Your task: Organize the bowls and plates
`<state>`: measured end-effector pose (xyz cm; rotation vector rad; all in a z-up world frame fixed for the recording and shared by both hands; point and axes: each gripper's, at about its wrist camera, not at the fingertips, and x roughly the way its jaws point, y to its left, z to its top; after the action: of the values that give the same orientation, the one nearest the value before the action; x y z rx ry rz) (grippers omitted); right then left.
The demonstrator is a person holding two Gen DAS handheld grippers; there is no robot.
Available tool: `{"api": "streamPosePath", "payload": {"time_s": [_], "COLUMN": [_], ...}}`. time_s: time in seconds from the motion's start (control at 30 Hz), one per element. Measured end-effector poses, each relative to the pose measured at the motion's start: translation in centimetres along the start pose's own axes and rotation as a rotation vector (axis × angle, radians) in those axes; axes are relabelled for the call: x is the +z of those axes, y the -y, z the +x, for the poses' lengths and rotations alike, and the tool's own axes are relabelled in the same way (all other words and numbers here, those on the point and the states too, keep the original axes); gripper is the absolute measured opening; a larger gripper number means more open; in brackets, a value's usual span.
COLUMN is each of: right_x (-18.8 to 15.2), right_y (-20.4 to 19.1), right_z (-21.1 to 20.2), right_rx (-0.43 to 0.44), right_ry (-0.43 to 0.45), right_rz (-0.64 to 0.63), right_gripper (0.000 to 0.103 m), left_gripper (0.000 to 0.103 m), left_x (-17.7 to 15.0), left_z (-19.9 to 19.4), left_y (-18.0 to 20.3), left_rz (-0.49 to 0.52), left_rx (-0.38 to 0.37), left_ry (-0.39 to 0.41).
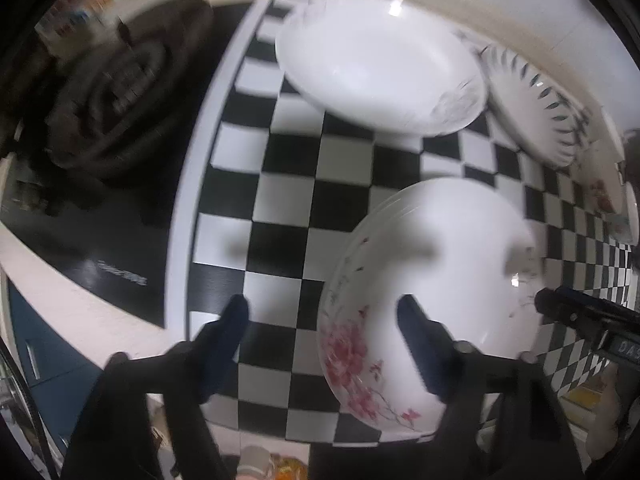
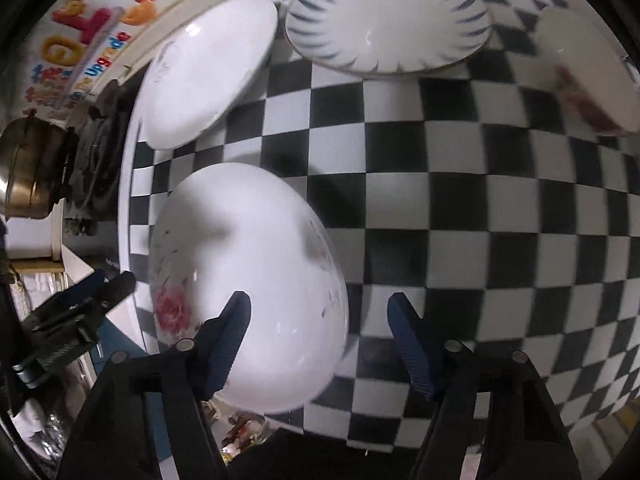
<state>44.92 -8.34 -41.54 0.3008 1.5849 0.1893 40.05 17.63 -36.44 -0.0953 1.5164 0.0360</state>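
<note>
So the pink-blossom plate (image 1: 424, 280) sits at the near edge of the checkered mat (image 1: 288, 184), and both grippers are over it. The left gripper (image 1: 324, 312) straddles its left rim and the right gripper (image 2: 320, 312) its right rim, jaws spread on both, nothing pinched. I count four dishes total: that one, one plain white plate (image 1: 372, 64), one blue-petal plate (image 2: 388, 20), one red-flowered dish (image 2: 592, 76) off to the right.
</note>
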Motion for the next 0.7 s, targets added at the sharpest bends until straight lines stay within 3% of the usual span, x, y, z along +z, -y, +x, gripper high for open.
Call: {"api": "streamPosePath", "payload": {"time_s": [0.07,0.27,0.33,0.43,0.5,0.7], "right_x": [0.7,1.5,1.4,1.1,1.1,0.9], "right_y": [0.0,-0.2,-0.5,-0.8,-0.6,0.0], "right_z": [1.3,4.3,5.1,5.6,5.7,5.3], "right_rx": [0.006,0.036,0.048,0.018,-0.005,0.013], "right_ry": [-0.026,-0.104,-0.129,-0.127,-0.119,-0.098], "right_rz": [0.017,0.034,0.027,0.021,0.024,0.025], "right_gripper": [0.067,0.055,0.049,0.039,0.023,0.021], "left_gripper": [0.056,0.053,0.045,0.034,0.034,0.032], "left_x": [0.4,0.5,0.3,0.0,-0.3,-0.3], "left_z": [1.5,3.3,3.7,3.4,3.0,2.1], "left_y": [-0.4,-0.3,0.1,0.6,0.8,1.1], "left_rz": [0.004,0.036,0.050,0.059,0.044,0.021], "left_rx": [-0.023,-0.082,-0.101,-0.132,-0.121,-0.113], "left_ry": [-0.046,-0.097,-0.108,-0.097,-0.084,-0.063]}}
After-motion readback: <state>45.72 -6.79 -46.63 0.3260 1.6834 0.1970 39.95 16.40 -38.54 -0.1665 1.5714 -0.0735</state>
